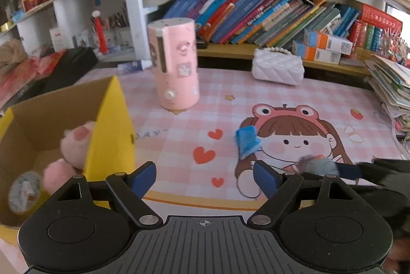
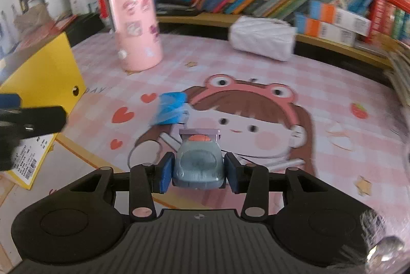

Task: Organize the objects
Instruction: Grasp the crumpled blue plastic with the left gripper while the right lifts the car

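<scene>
Pinching the toy car point(image 2: 197, 166), the right gripper point(image 2: 197, 172) nears the yellow box point(image 1: 112, 125) holding a plush point(image 1: 73, 145); left gripper point(image 1: 205, 176) spread, what looks like a blue wrapper point(image 1: 247, 142) remains

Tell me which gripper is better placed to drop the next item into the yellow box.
Right. The right gripper is already shut on the toy car, while the left gripper is open and empty beside the yellow box.

The box point(image 1: 107, 125) stands at the near left of the mat point(image 1: 282, 99), with a plush toy point(image 1: 74, 143) inside it. The canister point(image 1: 176, 63) stands farther back. The purse point(image 1: 278, 66) lies far right of it. A small packet point(image 1: 247, 142), perhaps a wrapper, lies mid-mat.
</scene>
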Demonstrator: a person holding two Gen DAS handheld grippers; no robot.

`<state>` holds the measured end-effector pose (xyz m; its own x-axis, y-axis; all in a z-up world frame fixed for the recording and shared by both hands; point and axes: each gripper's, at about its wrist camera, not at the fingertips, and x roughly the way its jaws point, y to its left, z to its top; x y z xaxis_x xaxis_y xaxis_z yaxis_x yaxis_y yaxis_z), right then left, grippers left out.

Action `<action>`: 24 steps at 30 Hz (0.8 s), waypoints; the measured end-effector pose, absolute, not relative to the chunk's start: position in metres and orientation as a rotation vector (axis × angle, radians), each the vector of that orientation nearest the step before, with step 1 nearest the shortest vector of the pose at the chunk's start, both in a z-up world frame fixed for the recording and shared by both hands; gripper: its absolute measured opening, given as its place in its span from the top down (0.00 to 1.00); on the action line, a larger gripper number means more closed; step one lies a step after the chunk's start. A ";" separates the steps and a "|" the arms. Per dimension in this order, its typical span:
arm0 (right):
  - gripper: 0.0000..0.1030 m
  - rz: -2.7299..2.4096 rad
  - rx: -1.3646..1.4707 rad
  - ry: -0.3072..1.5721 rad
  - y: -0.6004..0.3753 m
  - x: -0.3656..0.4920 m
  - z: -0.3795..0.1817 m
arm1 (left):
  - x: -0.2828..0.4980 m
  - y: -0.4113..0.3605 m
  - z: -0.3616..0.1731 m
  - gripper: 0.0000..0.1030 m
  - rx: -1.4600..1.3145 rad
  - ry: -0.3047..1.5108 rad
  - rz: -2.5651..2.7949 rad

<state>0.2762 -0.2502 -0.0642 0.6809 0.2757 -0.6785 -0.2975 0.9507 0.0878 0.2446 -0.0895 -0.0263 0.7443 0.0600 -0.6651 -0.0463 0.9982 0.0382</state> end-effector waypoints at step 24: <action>0.61 0.214 -0.030 0.745 -0.305 0.225 -0.045 | 0.350 -0.130 -0.089 0.38 -0.032 0.803 0.049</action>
<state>0.2251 -0.3054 -0.0453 0.7141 0.1828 -0.6758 -0.2040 0.9777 0.0490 0.3501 -0.1299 -0.0887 0.6932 0.0315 -0.7200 -0.0560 0.9984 -0.0102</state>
